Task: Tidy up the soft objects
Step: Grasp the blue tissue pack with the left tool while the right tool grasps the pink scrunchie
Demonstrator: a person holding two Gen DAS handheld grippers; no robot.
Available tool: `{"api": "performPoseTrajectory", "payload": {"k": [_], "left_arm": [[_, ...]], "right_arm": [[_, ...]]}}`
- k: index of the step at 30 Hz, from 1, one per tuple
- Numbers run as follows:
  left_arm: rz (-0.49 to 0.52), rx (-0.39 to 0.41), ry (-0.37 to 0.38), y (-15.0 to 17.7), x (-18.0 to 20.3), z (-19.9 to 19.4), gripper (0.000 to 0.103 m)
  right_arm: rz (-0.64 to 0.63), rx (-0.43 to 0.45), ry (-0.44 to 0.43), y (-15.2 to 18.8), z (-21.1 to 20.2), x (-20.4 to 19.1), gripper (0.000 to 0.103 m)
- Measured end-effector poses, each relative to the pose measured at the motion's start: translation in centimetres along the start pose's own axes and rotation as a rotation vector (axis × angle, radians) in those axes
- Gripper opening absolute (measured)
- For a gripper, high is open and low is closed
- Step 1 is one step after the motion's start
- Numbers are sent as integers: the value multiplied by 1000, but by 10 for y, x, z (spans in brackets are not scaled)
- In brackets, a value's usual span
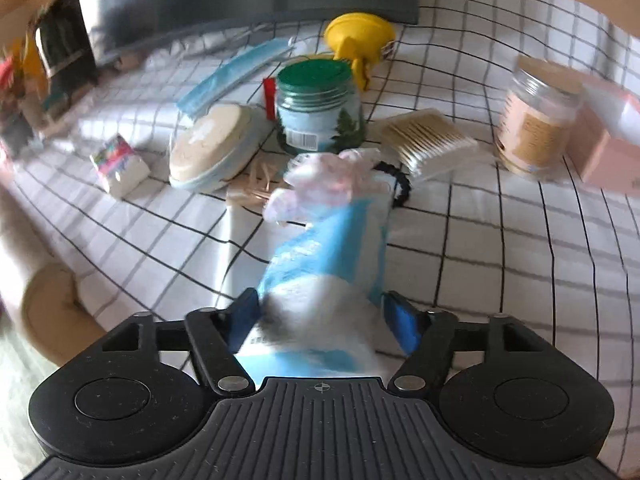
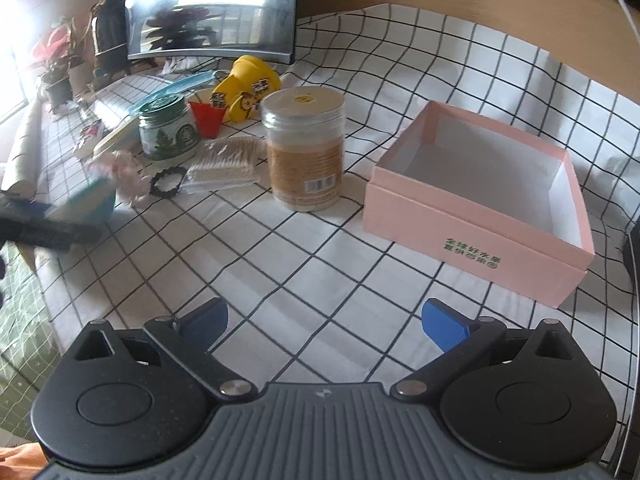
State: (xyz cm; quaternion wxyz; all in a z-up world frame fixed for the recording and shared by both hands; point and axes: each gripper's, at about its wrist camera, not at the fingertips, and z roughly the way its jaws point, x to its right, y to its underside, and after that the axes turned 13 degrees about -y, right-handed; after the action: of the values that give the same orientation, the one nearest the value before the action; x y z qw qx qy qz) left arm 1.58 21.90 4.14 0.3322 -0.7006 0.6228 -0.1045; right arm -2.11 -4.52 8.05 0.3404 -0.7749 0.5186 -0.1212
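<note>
My left gripper [image 1: 320, 312] is shut on a blue and white soft pack [image 1: 332, 248] with crumpled clear plastic gloves [image 1: 332, 178] sticking out of its top, held above the checked cloth. In the right wrist view the same pack [image 2: 86, 200] and the left gripper [image 2: 44, 228] show blurred at the far left. My right gripper [image 2: 324, 324] is open and empty, low over the cloth. An open pink box [image 2: 472, 216] with an empty white inside stands at the right; in the left wrist view its corner [image 1: 608, 148] shows at the far right.
On the cloth: a green-lidded jar [image 1: 320, 108], a clear jar of cotton pads [image 2: 304, 148], a cotton swab pack [image 1: 428, 140], a black hair tie [image 2: 168, 180], a round pad pack [image 1: 212, 148], a small tissue pack [image 1: 120, 164], blue face masks [image 1: 236, 76], a yellow toy [image 2: 248, 88], a red cup [image 2: 206, 118]. A monitor [image 2: 212, 8] stands behind.
</note>
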Motion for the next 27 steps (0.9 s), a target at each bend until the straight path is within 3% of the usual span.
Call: {"api": "performPoseTrajectory", "payload": {"k": [4, 6, 10, 12, 16, 22, 23, 27], "left_arm": [[-83, -49, 31, -9, -18, 20, 80], [-132, -72, 73, -11, -30, 29, 73], [-211, -28, 147, -12, -59, 31, 62], [-233, -18, 182, -14, -74, 30, 53], [-354, -80, 287, -14, -113, 37, 51], [-352, -76, 333, -14, -152, 44, 50], [-342, -80, 337, -15, -157, 47, 50], [-375, -91, 366, -18, -180, 60, 50]], "right_arm": [[-40, -15, 9, -1, 7, -14, 103], [-62, -15, 6, -4, 12, -23, 103], [-118, -20, -36, -22, 26, -51, 103], [-142, -28, -70, -39, 39, -70, 103], [-190, -54, -130, -80, 71, -112, 103], [-187, -187, -152, -147, 147, -177, 102], [-191, -208, -130, -153, 160, -185, 101], [-194, -307, -54, -168, 199, -208, 79]]}}
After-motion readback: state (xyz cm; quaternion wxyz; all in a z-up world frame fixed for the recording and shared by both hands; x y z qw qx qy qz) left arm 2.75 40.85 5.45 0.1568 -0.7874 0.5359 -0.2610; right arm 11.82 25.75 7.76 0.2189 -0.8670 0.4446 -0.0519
